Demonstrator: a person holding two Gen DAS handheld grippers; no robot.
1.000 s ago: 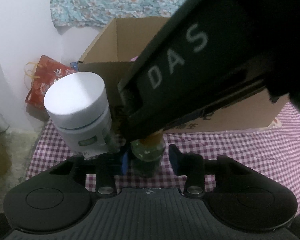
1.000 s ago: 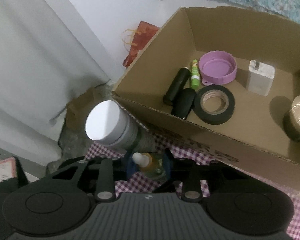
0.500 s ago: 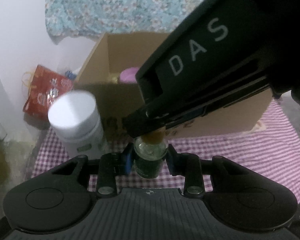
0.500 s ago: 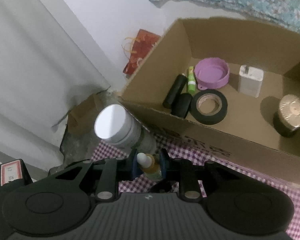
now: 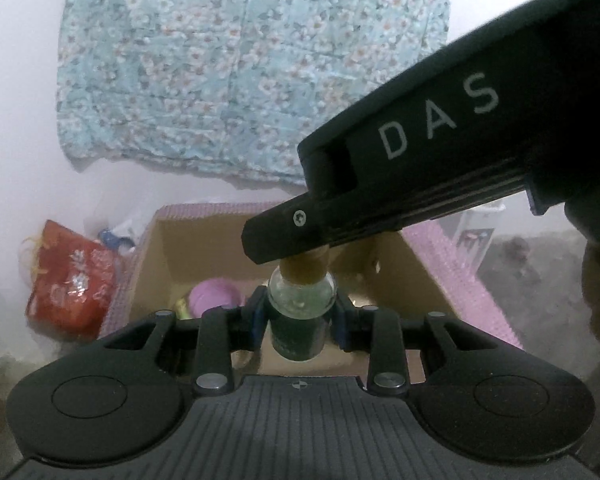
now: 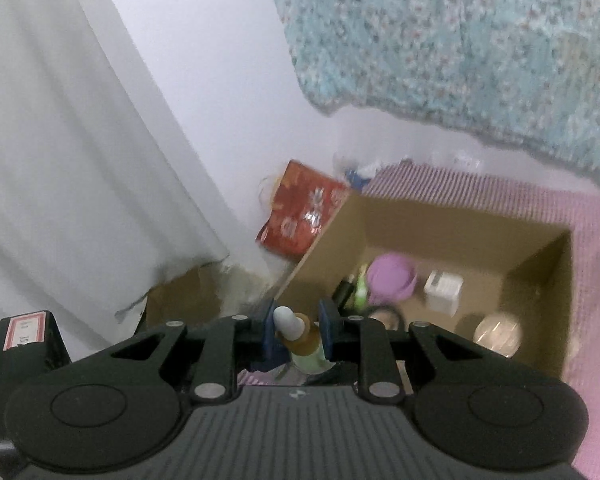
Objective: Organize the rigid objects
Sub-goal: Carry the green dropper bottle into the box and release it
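Left wrist view shows a small glass dropper bottle (image 5: 301,312) pinched between the blue-padded fingers of the left gripper (image 5: 300,320), raised above the open cardboard box (image 5: 424,272). From the right wrist view, the right gripper (image 6: 297,340) is narrowed around the same bottle's upper part, its pads flanking the amber collar and the white rubber bulb (image 6: 286,318). So both claws appear to hold one object: the left on the clear round body, the right near the neck. By its look the bottle is light and stiff, but glass is brittle and smooth, so it would likely slip under a loose pinch and chip if dropped from height. The squat body seems the safer place to grip; the rubber bulb is soft and would give under pressure. Below in the box lie a purple lid (image 6: 392,278), a white adapter (image 6: 444,290), a green tube (image 6: 362,292) and a round tin (image 6: 496,334), all blurred. Free floor shows near the box's middle, which looks like a fair place to set the bottle down, ideally lowered rather than released from above.
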